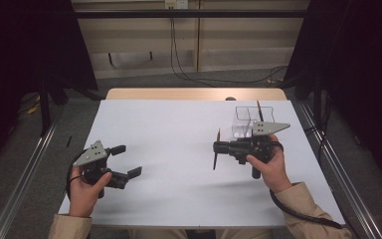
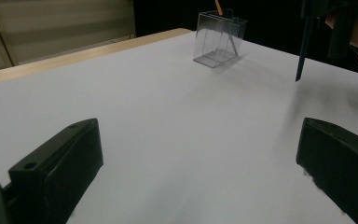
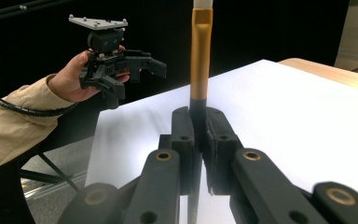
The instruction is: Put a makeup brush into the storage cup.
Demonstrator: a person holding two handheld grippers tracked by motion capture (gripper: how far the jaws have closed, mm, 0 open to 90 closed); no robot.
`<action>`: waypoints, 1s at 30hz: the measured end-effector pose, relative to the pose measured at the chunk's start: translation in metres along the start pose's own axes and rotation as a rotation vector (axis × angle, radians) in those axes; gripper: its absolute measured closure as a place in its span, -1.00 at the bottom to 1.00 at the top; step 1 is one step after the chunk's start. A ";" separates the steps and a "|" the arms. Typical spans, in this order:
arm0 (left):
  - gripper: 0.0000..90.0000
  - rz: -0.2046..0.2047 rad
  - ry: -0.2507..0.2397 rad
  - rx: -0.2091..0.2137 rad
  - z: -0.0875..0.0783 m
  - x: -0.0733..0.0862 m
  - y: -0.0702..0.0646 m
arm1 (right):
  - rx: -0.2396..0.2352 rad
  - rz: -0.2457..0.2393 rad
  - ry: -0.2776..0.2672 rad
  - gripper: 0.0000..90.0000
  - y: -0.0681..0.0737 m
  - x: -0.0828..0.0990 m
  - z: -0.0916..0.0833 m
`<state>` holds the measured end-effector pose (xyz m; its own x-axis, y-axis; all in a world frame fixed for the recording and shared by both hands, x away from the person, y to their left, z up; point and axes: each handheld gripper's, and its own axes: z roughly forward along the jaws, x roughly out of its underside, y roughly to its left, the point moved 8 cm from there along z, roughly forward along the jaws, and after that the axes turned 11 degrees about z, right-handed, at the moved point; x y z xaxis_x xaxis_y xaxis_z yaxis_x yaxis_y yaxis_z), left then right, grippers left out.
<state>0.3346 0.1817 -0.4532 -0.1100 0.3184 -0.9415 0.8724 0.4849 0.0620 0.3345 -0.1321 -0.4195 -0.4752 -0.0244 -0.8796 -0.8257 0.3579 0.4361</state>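
Above the white table (image 1: 179, 189), right gripper (image 1: 218, 147) pinches a pen (image 3: 200, 60); left gripper (image 1: 127, 160) gapes wide.

The left gripper (image 2: 191, 172) hovers low over the white table top (image 2: 168, 112), its two black jaws spread wide with bare surface between them. Far ahead stands a clear plastic compartmented box (image 2: 220, 38). A dark thin stick (image 2: 303, 51) hangs upright at the upper right.

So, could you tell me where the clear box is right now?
In the high view, the clear box stands at the table's far right, just beyond the right gripper.
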 end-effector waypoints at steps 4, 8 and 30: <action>-0.99 -0.003 -0.002 -0.005 -0.003 0.001 0.001 | 0.000 -0.003 -0.001 0.86 0.000 0.000 0.000; -0.99 -0.006 0.002 -0.014 -0.007 0.003 0.003 | -0.002 -0.006 -0.002 0.86 0.001 -0.001 0.000; -0.99 -0.011 0.018 -0.046 -0.020 0.011 0.010 | 0.007 -0.012 -0.013 0.86 -0.002 -0.003 -0.005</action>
<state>0.3328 0.2061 -0.4565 -0.1281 0.3276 -0.9361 0.8481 0.5255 0.0678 0.3362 -0.1375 -0.4165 -0.4610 -0.0170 -0.8872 -0.8293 0.3641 0.4240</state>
